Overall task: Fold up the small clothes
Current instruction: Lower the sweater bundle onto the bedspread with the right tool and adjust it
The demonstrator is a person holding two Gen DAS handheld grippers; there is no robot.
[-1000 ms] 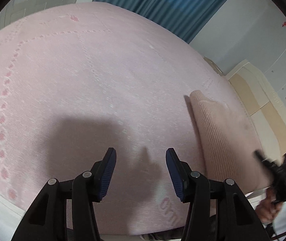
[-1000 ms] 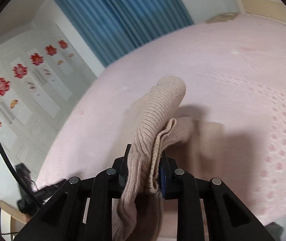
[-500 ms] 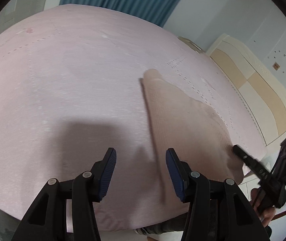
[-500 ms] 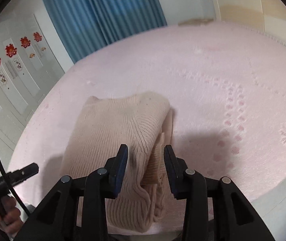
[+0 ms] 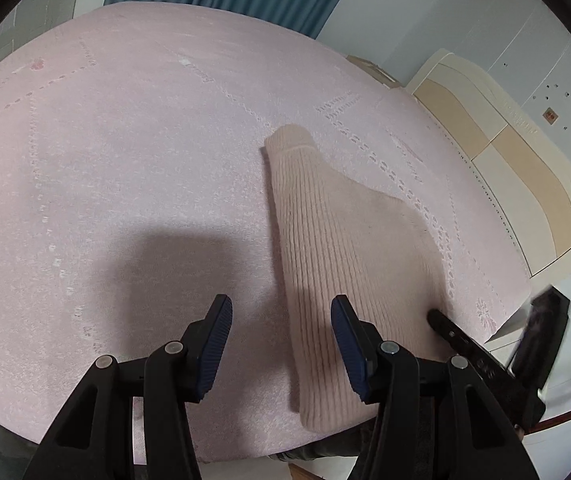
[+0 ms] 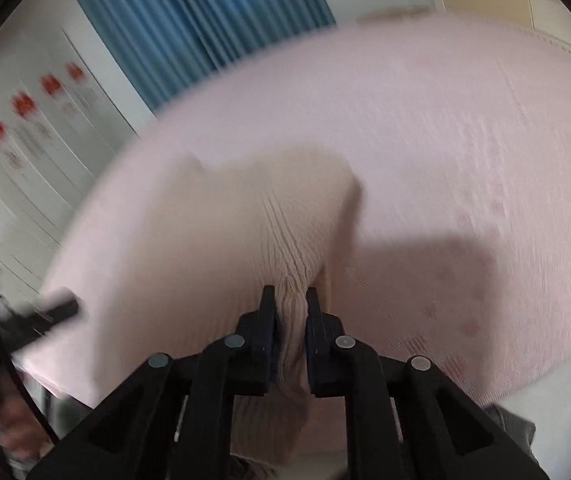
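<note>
No containers that I can see. Beige sweater (image 5: 337, 264) lies flat on my pink bed (image 5: 125, 160), near edge, right of centre. My left gripper (image 5: 281, 344) is spread wide, holding nothing, hovering at the sweater's left edge. My right gripper (image 6: 290, 312) is clenched on a bunched fold of sweater (image 6: 245, 232).

L gripper (image 5: 281, 338): jaws wide apart, nothing between the blue ribbed pads (image 5: 216, 340), hovering low, pointing fwd. R gripper (image 6: 290, 316): jaws nearly closed, pinching a bunched fold of the beige knit garment (image 6: 245, 232) between the fingers; fabric puckers at the grip. R gripper also seen from L wrist cam at lower right (image 5: 485, 356), partly blurred. R wrist view blurred overall. Person's hand (image 6: 1, 420) dimly visible lower left in R wrist view, too blurred for pose.
</note>
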